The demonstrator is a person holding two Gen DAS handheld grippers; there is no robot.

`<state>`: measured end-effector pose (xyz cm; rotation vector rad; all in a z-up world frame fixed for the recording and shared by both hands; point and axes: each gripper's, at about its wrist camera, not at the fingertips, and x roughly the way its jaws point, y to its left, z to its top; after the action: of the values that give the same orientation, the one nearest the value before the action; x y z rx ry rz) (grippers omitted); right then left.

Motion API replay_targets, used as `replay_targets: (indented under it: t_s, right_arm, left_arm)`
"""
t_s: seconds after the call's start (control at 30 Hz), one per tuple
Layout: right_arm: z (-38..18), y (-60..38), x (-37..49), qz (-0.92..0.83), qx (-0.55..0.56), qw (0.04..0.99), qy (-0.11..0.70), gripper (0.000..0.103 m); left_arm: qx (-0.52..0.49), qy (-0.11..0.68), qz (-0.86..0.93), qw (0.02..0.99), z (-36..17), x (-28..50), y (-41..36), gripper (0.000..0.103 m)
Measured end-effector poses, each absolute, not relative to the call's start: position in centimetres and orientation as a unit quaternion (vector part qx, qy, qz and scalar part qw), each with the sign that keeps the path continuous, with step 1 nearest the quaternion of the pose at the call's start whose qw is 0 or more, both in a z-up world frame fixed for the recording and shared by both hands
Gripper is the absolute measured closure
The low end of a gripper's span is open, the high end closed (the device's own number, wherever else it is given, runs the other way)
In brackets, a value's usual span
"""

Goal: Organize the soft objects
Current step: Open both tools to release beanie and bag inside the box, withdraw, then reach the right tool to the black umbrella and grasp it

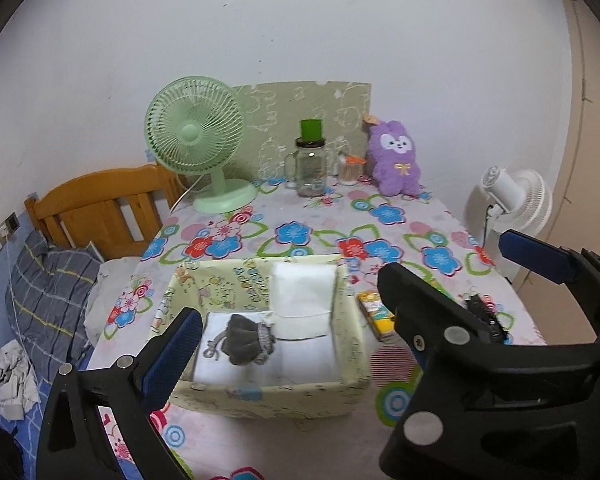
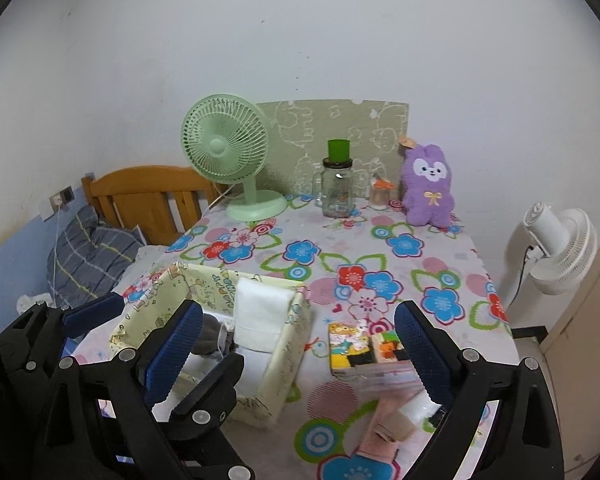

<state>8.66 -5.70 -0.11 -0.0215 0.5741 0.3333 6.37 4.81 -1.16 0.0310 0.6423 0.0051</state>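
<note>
Right gripper (image 2: pixel 296 356): jaws spread wide, nothing between the pads, held low over the near edge of the table (image 2: pixel 440 248). Left gripper (image 1: pixel 292 344): likewise wide open and empty, poised directly above the fabric storage box (image 1: pixel 260 396).

Just ahead of the left gripper, inside the box: 1 grey rolled sock bundle (image 1: pixel 242 338) lying on the white lining, and 1 white folded cloth (image 1: pixel 302 300) standing against the far wall. Between and just ahead of the right gripper's pads: 1 colourful printed packet (image 2: pixel 364 350); nearer still, under the right pad, 1 pink folded soft item (image 2: pixel 384 428) with a white piece on it, detail unclear.

Judgement: the box is partly filled; the step in hand appears to be selecting the next item. The next move likely calls for the right gripper to descend on the pink item, close, and carry it left into the box.

Far beyond both grippers: 1 green desk fan (image 2: pixel 230 152), 1 glass jar mug (image 2: pixel 337 190), 1 purple plush toy (image 2: pixel 428 184). Off the table, far right: 1 white fan (image 2: pixel 560 256).
</note>
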Motion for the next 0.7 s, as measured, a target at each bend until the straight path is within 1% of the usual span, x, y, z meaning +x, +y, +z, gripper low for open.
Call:
replay_targets:
  t_s: [0.13,0.27,0.7]
  right_arm:
    - [0.2,-6.8,7.9,0.155,-0.008,0.948,0.278,0.005]
    - [0.5,-8.1,7.2,0.145,-0.007,0.951,0.273,0.000]
    - [0.6,-11.4,5.8,0.118,-0.001,0.960,0.256,0.000]
  left_arm:
    - [0.018,0.309,-0.003,0.951,-0.9,5.7,3.7,0.000]
    - [0.018,0.303,-0.013,0.953,-0.7,5.1,2.6,0.000]
    - [0.009,0.294,-0.033,0.955,-0.9,4.6,-0.3,0.000]
